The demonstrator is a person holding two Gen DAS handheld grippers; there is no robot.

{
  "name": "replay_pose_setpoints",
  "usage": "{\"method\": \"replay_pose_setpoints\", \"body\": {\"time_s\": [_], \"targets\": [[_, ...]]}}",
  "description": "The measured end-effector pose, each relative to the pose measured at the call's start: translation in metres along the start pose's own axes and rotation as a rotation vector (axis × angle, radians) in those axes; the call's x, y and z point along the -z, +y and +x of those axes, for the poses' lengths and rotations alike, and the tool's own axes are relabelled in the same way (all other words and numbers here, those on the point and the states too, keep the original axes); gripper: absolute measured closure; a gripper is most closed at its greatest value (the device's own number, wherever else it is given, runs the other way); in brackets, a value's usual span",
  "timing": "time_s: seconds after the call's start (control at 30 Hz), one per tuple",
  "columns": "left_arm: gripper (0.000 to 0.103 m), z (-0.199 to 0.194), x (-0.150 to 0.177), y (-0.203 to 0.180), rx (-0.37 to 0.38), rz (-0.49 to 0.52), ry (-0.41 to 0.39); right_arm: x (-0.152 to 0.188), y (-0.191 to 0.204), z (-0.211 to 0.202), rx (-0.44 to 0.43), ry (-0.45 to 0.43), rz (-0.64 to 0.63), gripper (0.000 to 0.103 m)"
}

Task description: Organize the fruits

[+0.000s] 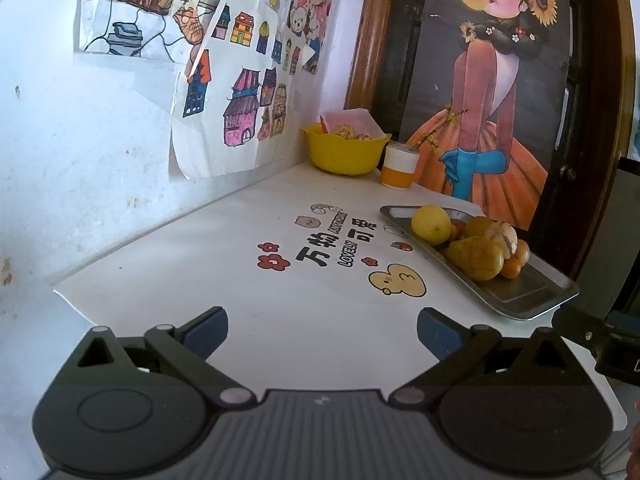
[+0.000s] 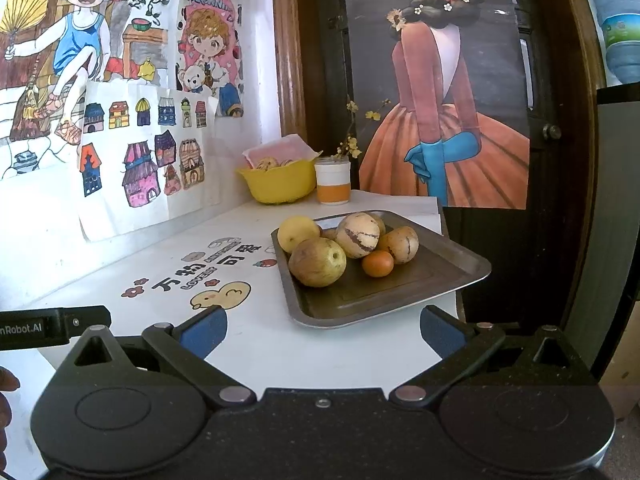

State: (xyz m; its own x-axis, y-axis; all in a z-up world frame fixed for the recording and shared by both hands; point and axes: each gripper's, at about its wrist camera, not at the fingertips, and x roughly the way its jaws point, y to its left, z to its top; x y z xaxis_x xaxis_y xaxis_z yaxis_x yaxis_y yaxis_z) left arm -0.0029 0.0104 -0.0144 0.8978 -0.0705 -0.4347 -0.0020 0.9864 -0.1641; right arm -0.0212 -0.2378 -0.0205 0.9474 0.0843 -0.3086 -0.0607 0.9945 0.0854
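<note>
White table (printed "LOVELY"), fruit tray

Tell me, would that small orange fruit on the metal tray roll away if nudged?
Probably. The small orange fruit looks round and smooth, sitting on the flat metal tray, so it likely rolls easily. The tray's raised rim and neighbouring pear would probably stop it.

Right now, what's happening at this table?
A person holds a tool in each hand, and both are open and empty. The left tool hovers over the bare white tabletop. The right tool faces the near edge of the rectangular metal tray, which holds a brownish-yellow pear, a small orange citrus fruit and several other fruits. Nothing is grasped yet. A yellow plastic bowl sits at the back corner.
</note>
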Motion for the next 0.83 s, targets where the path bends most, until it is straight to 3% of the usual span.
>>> {"method": "replay_pose_setpoints", "body": {"time_s": [0.4, 0.83], "targets": [[0.001, -0.0004, -0.0009, -0.0012, -0.013, 0.006, 0.005, 0.0006, 0.0017, 0.0006, -0.008, 0.009, -0.007, 0.001], [0.000, -0.0023, 0.0000, -0.0091, 0.024, 0.045, -0.002, 0.0011, 0.0029, 0.0005, -0.021, 0.016, -0.022, 0.001]]}}
